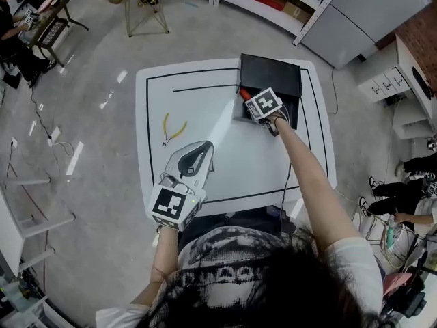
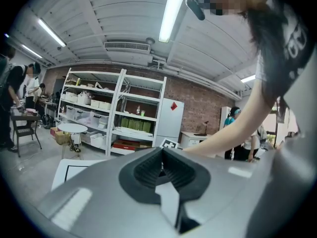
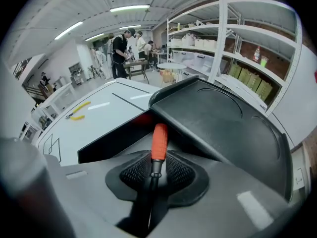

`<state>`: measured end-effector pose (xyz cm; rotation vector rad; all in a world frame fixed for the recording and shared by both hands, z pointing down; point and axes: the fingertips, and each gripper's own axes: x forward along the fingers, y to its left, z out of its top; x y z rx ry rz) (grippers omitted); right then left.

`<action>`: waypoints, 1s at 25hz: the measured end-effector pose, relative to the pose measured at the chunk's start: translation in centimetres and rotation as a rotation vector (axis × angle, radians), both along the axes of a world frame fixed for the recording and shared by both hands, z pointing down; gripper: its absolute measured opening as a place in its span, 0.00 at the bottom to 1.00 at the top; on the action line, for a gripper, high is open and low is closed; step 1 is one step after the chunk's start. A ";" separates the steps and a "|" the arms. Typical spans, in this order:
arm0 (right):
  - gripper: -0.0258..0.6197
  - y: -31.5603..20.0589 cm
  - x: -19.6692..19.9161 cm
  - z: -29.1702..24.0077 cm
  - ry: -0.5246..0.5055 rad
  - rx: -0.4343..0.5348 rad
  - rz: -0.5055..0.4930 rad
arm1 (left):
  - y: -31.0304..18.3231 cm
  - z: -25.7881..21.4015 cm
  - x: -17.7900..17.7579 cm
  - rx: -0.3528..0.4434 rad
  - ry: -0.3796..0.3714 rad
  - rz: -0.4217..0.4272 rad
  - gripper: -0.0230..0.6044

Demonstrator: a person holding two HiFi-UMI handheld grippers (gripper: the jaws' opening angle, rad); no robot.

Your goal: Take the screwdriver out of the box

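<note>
A black box (image 1: 270,74) stands open at the far right of the white table (image 1: 225,162), its lid (image 3: 223,118) raised. The screwdriver (image 3: 159,142) has a red-orange handle and a dark shaft; its red tip (image 1: 242,94) shows at the box's left edge. My right gripper (image 1: 251,103) points steeply down into the box. In the right gripper view, that gripper (image 3: 156,170) is shut on the screwdriver where handle meets shaft, the handle sticking out past the pads. My left gripper (image 1: 200,149) hovers over the table's near left part. In its own view the left gripper (image 2: 161,155) is shut on nothing.
Yellow-handled pliers (image 1: 171,128) lie on the table left of the box, also seen as yellow pliers (image 3: 79,109). Black lines mark a frame on the tabletop. Shelving (image 2: 116,110) and a small round table (image 2: 72,129) stand beyond; people work at a bench (image 3: 133,63).
</note>
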<state>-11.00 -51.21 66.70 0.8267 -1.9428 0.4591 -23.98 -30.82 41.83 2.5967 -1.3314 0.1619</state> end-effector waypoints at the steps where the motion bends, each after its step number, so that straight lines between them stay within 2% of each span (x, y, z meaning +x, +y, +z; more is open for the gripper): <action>1: 0.18 0.1 0.0 0.0 0.010 0.006 -0.010 | 0.0 -0.1 0.0 0.002 -0.001 0.002 0.04; 8: 0.17 1.5 0.7 -0.9 0.076 0.036 -0.065 | 1.3 -0.2 -1.0 0.001 0.012 -0.011 0.04; 12: 0.17 1.8 1.5 -3.0 0.069 0.084 -0.095 | 1.6 0.0 -1.3 -0.007 0.009 -0.014 0.04; 19: 0.17 3.5 2.0 -9.5 -0.055 0.207 -0.038 | 2.0 -0.2 -0.9 -0.002 0.011 0.015 0.04; 25: 0.17 6.4 3.0 -15.5 -0.179 0.320 0.000 | 2.4 0.1 1.3 -0.005 0.014 0.062 0.04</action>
